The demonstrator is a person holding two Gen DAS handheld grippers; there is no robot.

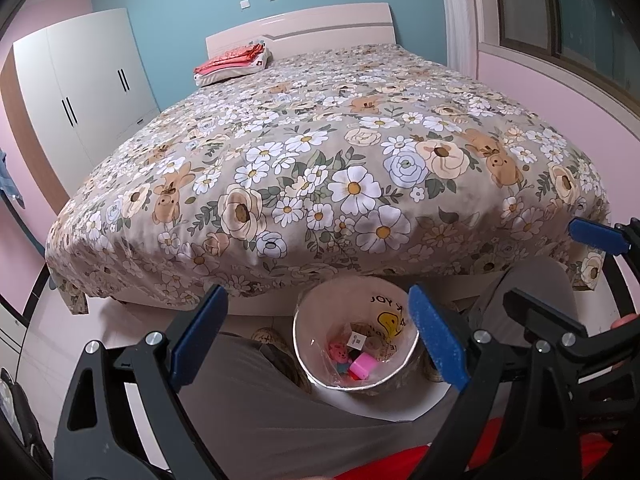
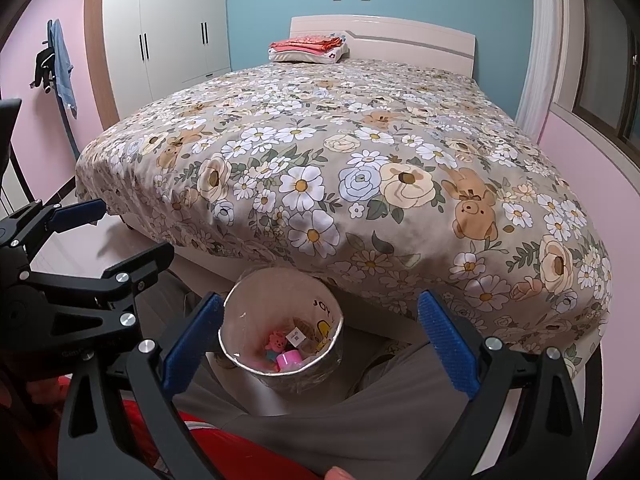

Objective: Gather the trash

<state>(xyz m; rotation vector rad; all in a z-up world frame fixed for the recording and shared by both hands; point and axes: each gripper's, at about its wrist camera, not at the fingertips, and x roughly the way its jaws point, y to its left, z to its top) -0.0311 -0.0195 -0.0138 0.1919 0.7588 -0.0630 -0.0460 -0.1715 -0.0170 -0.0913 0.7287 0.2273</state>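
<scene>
A small round white bin (image 1: 340,304) with a clear liner stands on the floor at the foot of the bed, between a person's grey-trousered knees. Inside lie a pink piece of trash (image 1: 363,365), a pink bear-shaped bit and a white tag. My left gripper (image 1: 318,336) hangs open just above the bin with nothing between its blue pads. In the right wrist view the bin (image 2: 276,292) sits low at centre, pink trash (image 2: 289,358) inside, and my right gripper (image 2: 320,346) is open and empty over it. Each gripper shows in the other's view: right gripper (image 1: 540,262), left gripper (image 2: 136,228).
A large bed with a floral cover (image 1: 320,160) (image 2: 320,160) fills the room ahead, with a folded red cloth (image 1: 232,60) on a pillow by the headboard. A white wardrobe (image 2: 168,28) stands at the left. A pink wall runs along the right.
</scene>
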